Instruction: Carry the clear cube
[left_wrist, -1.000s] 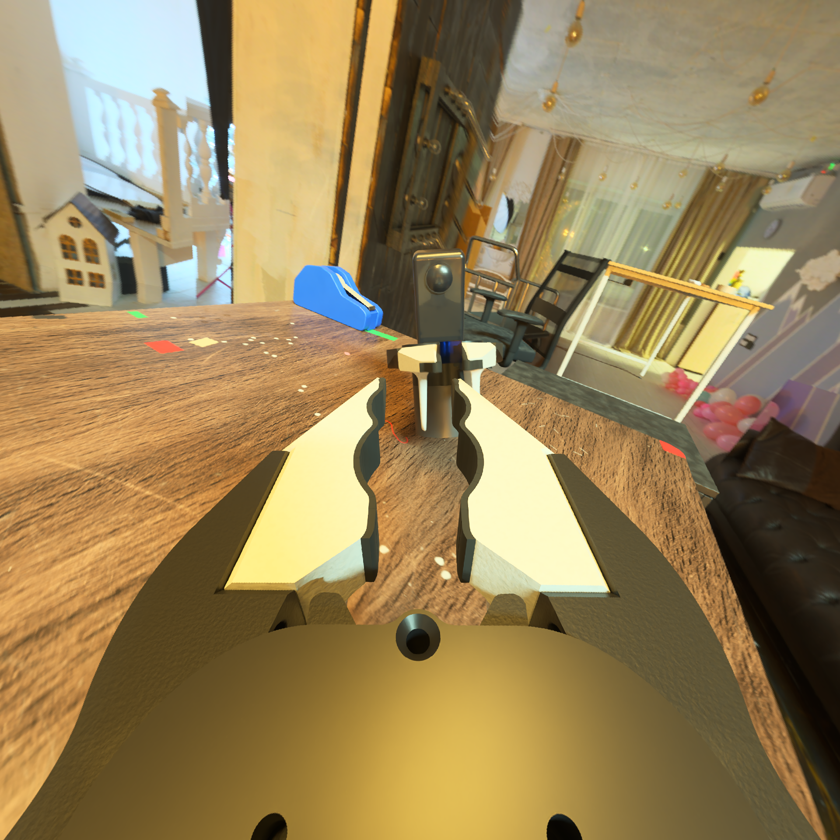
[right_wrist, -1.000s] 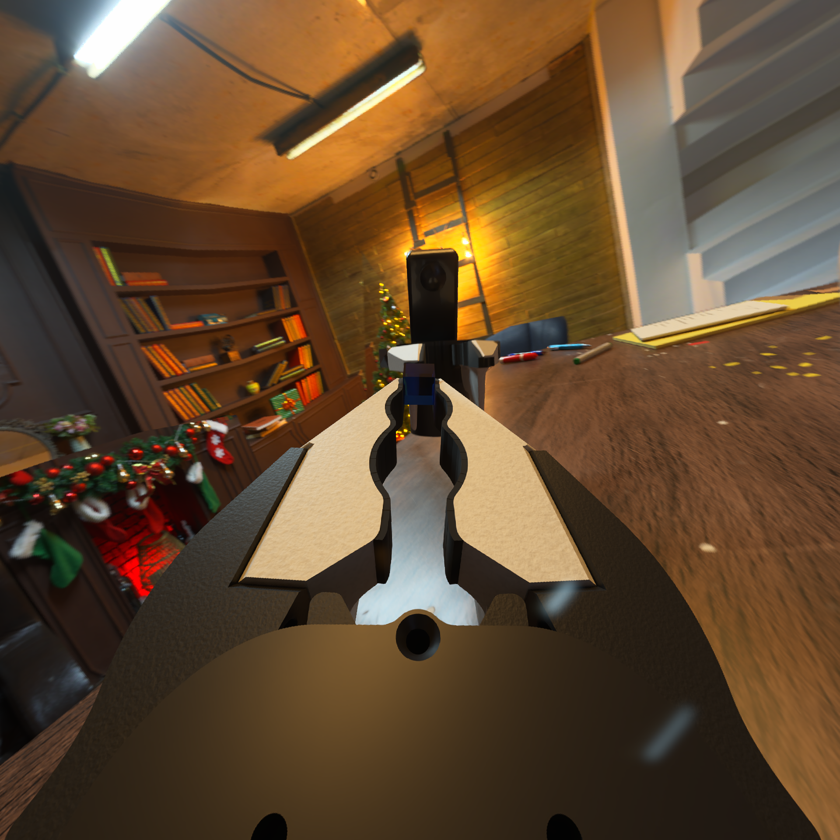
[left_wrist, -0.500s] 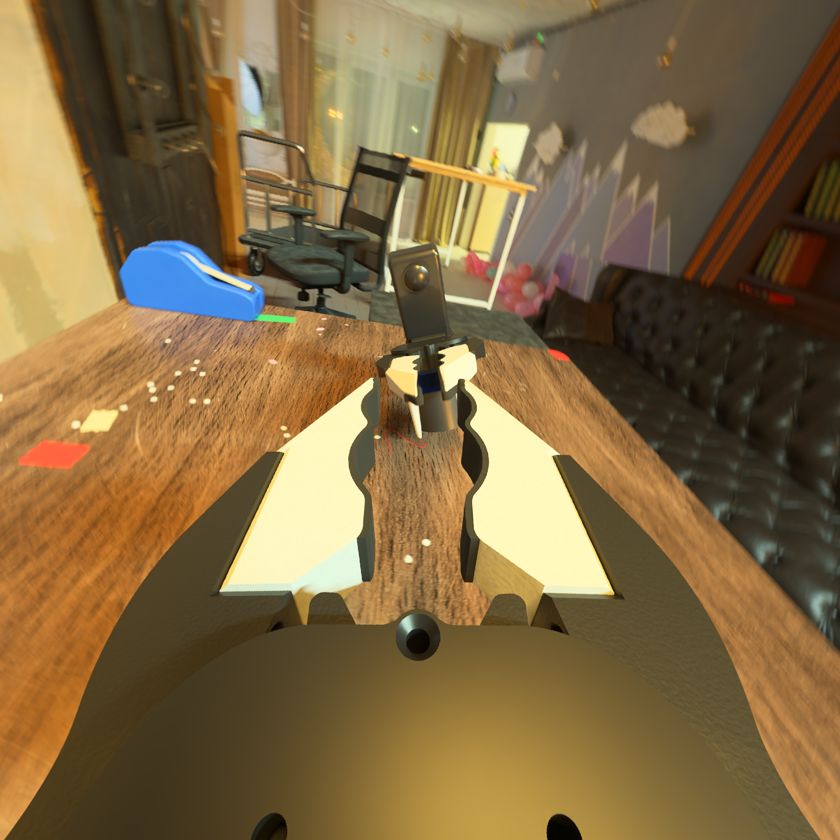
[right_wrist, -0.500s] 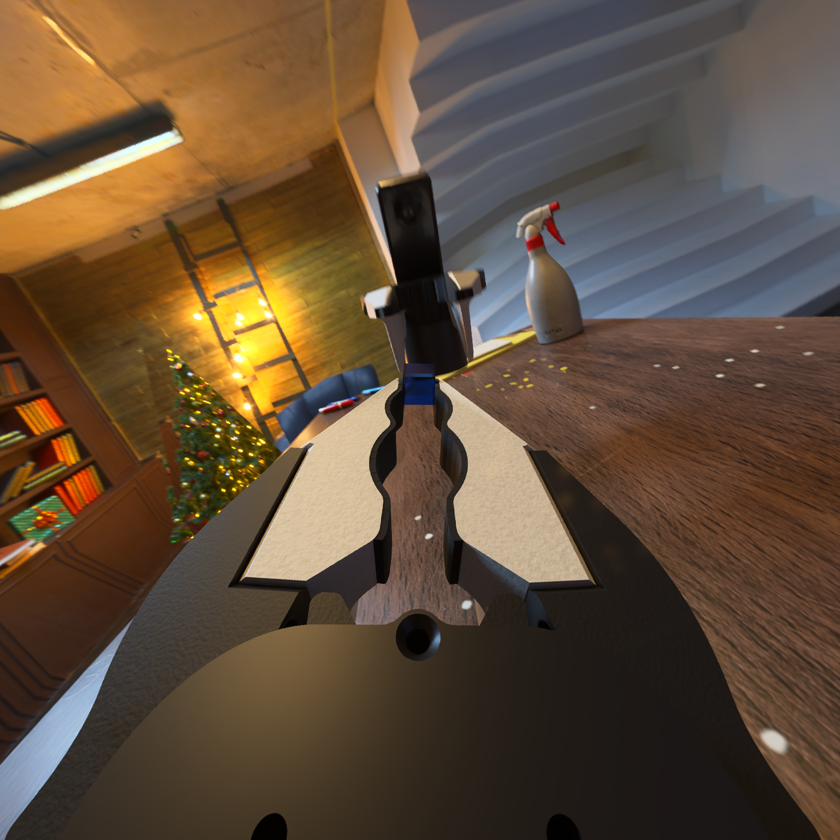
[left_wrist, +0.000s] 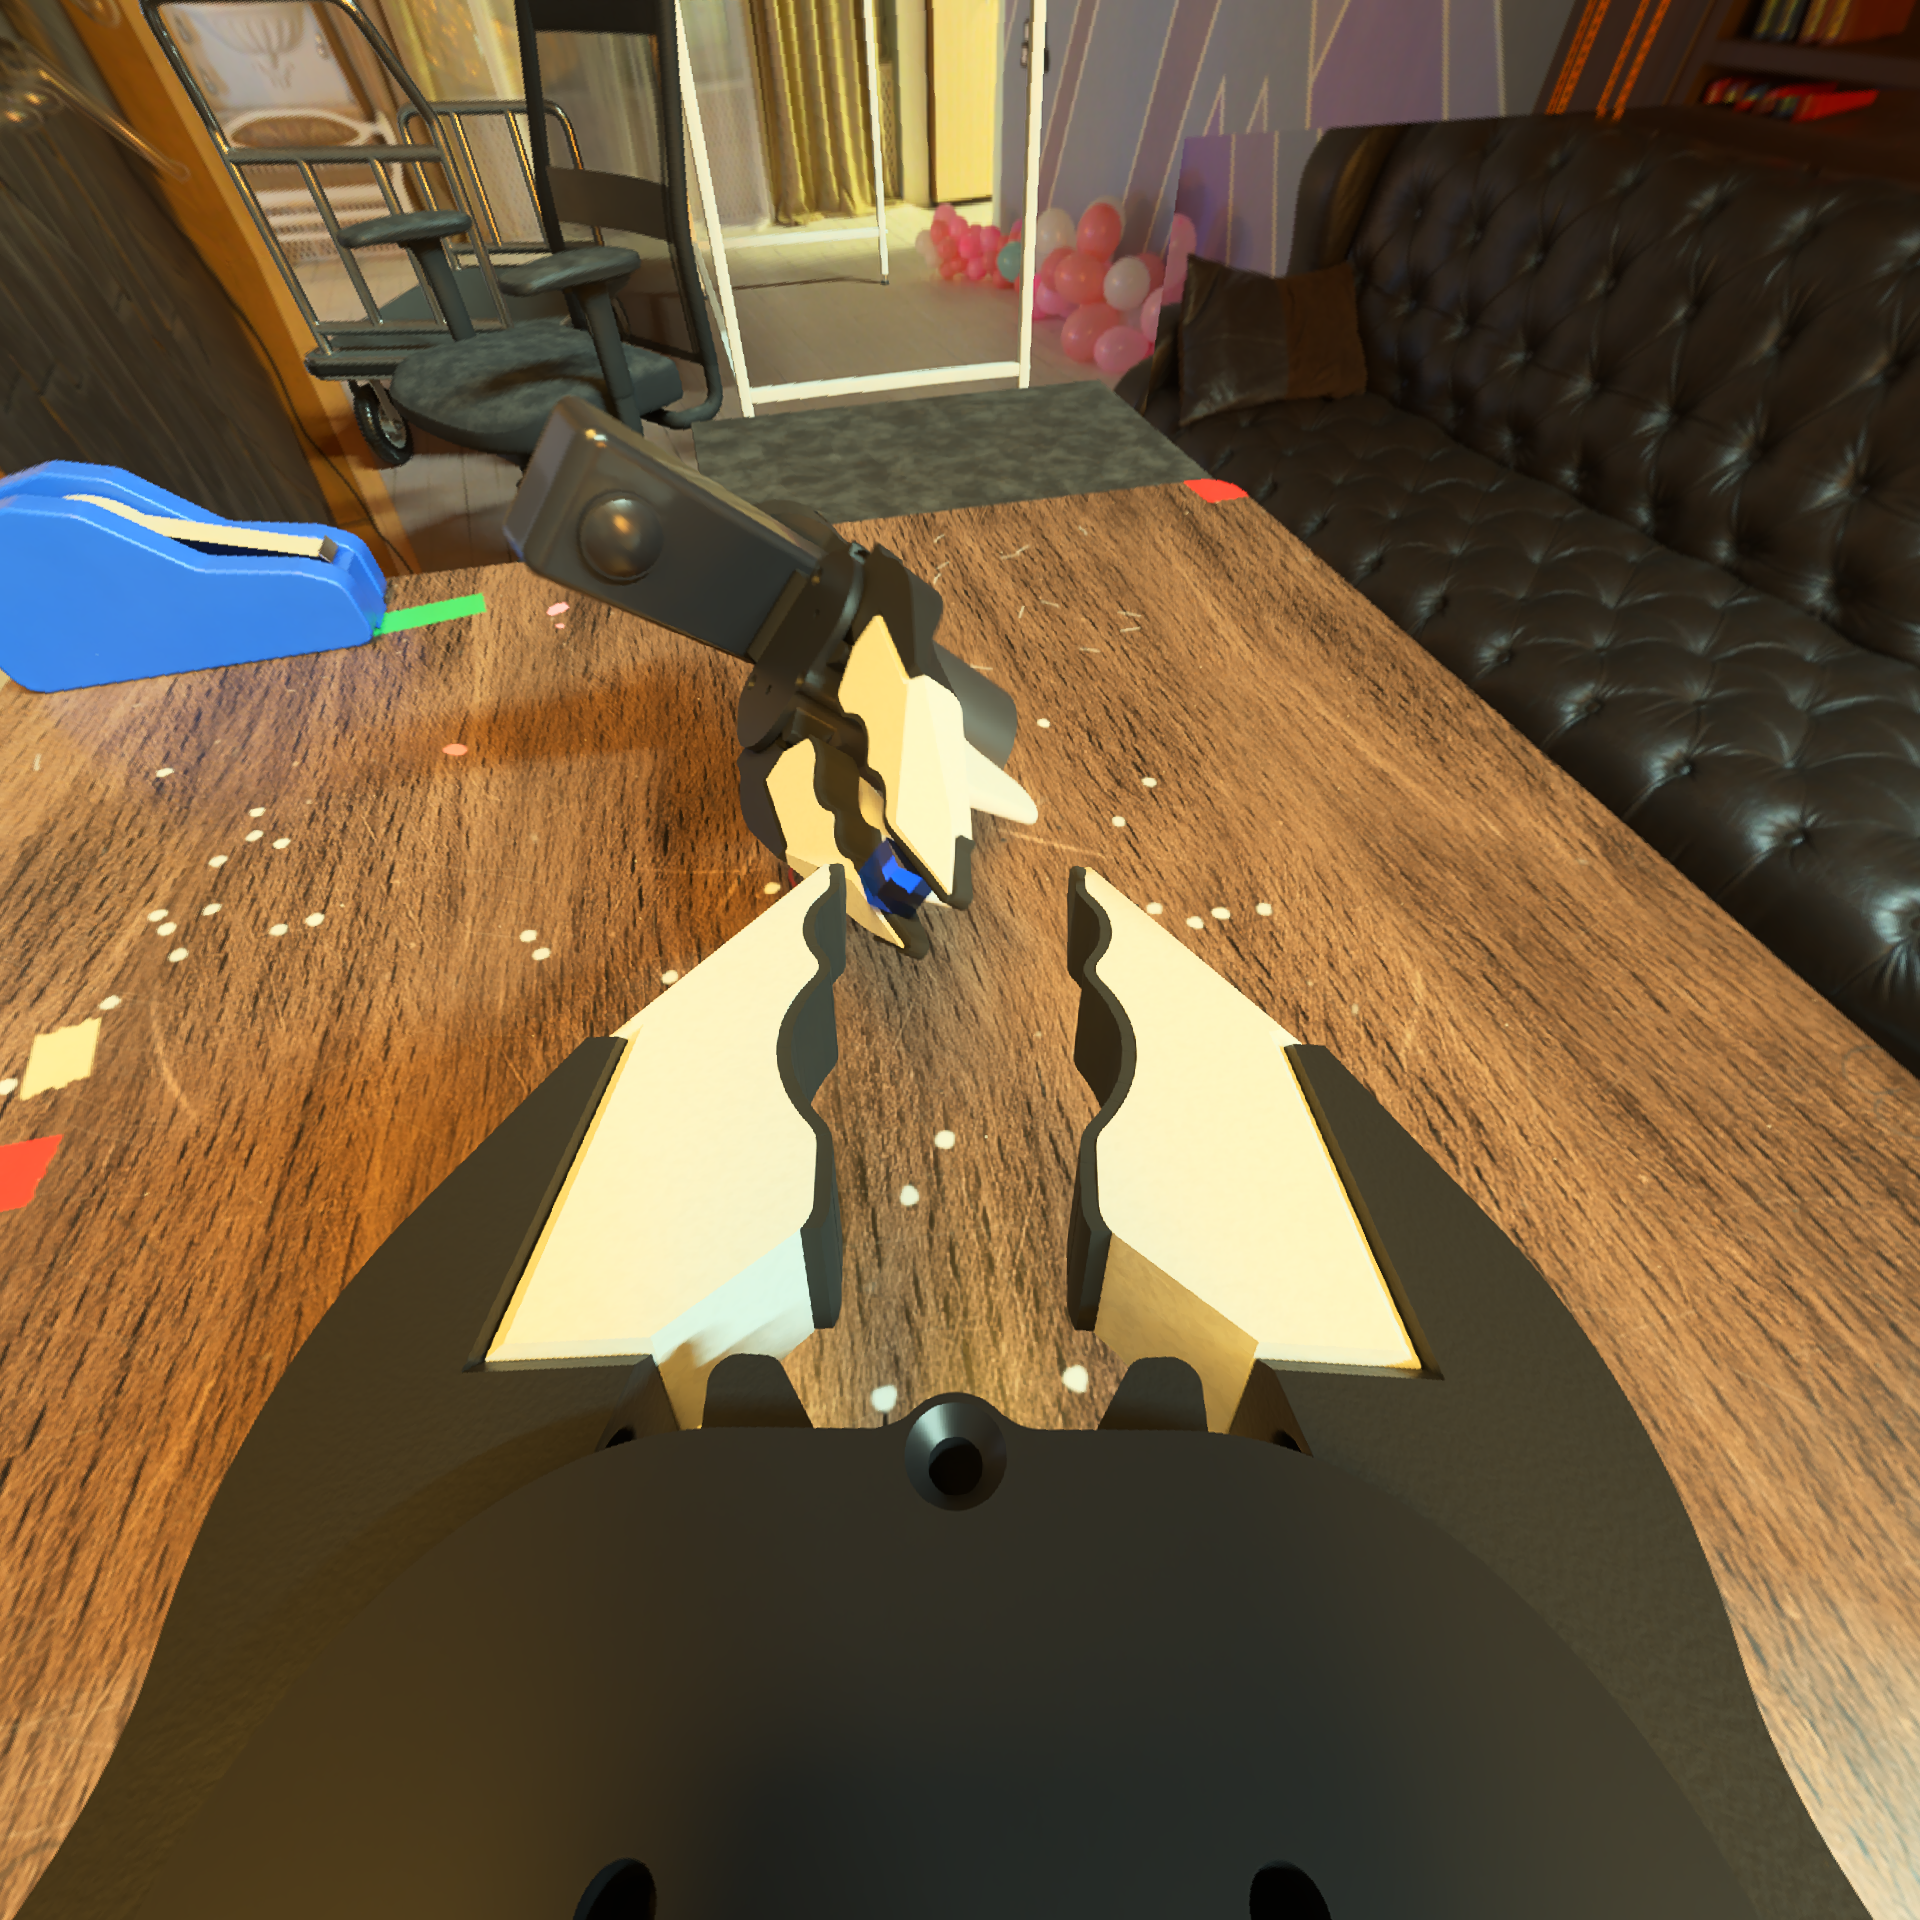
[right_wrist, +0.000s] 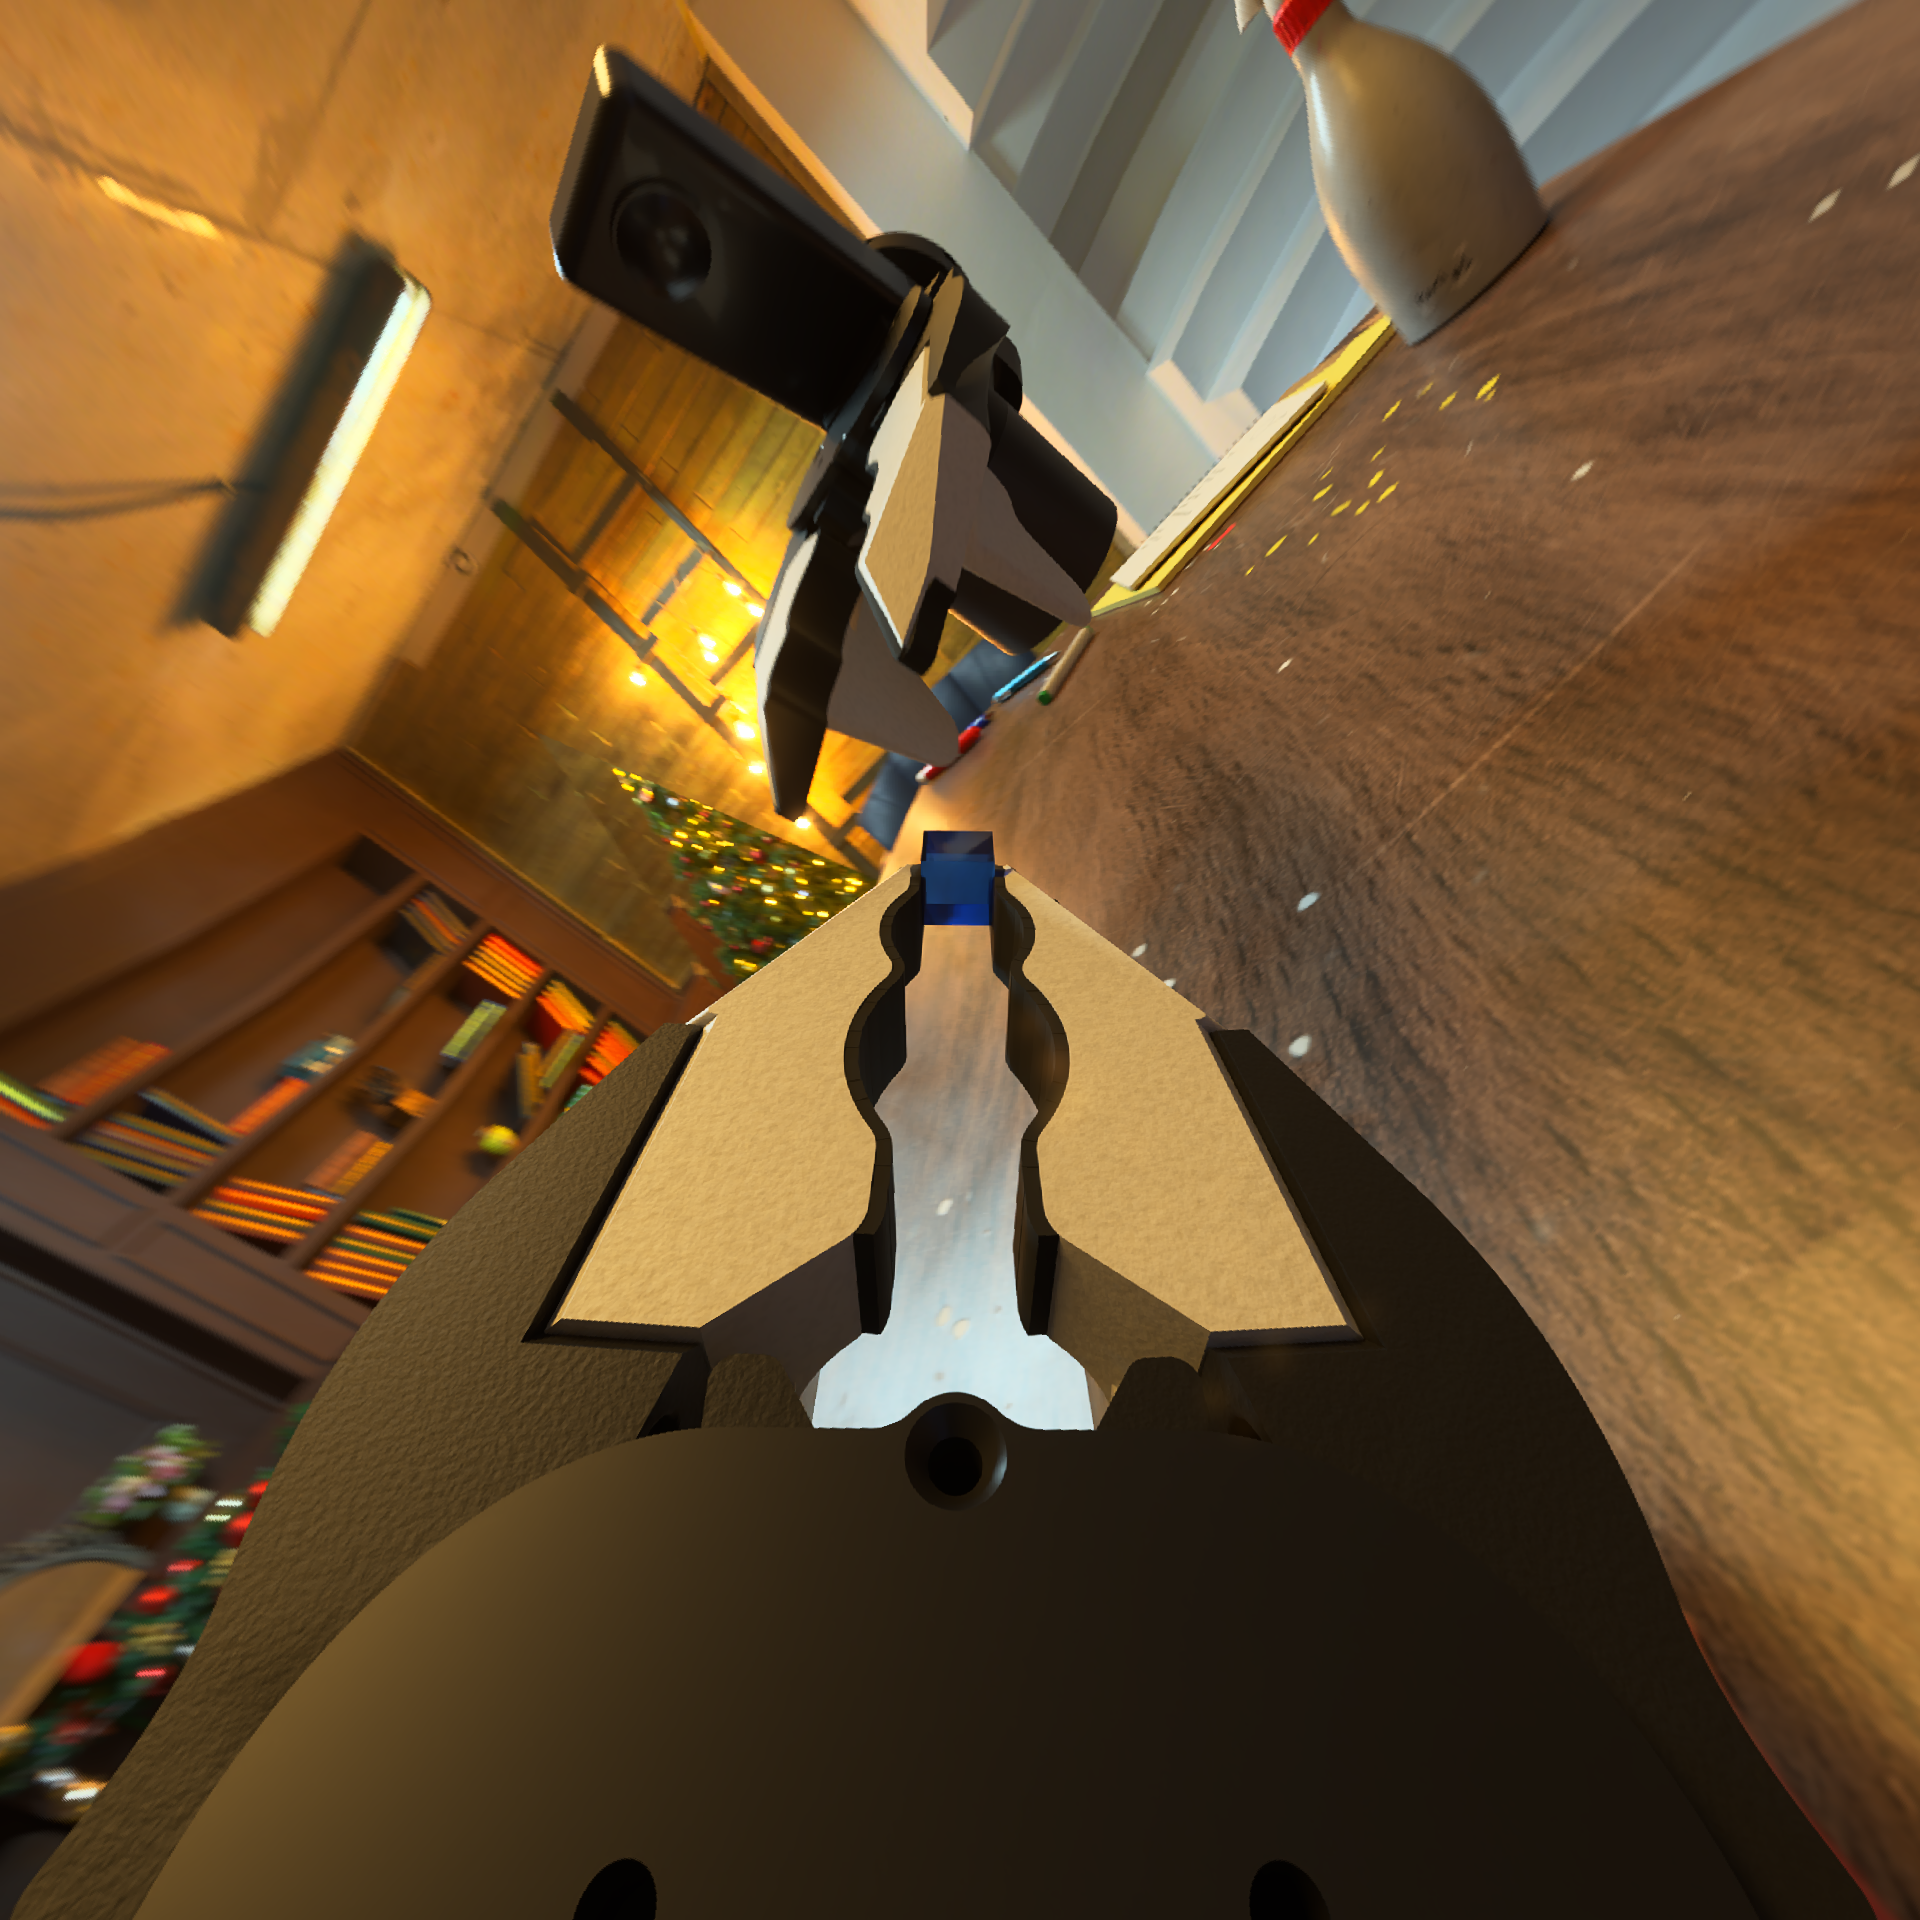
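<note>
Cube (right_wrist: 957, 878): small, deep blue, translucent, with sharp edges and a lighter top face. It sits pinched at the very tips of the right gripper (right_wrist: 957, 894), whose two fingers are closed on its opposite sides. In the left wrist view the same cube (left_wrist: 891, 885) shows as a blue block between the tips of the right gripper (left_wrist: 914, 904), which is tilted steeply, tips down, near the table (left_wrist: 1455, 935); whether cube or tips touch the wood cannot be told.

Left gripper (left_wrist: 954, 883): fingers spread apart, nothing between them, only table wood showing in the gap. Its tips lie just beside the right gripper's tips, the cube slightly left of its centre line. In the right wrist view the left gripper (right_wrist: 831, 758) hangs just beyond the cube, apart from it, and fills the space directly ahead.

Surroundings: blue tape dispenser (left_wrist: 177, 582) at the table's far left, well apart; green strip (left_wrist: 431, 613) beside it; red patch (left_wrist: 26, 1169) and pale specks on the wood; black sofa (left_wrist: 1621, 436) along the right edge; spray bottle (right_wrist: 1413, 197) and pens (right_wrist: 1023, 691) farther along the table
</note>
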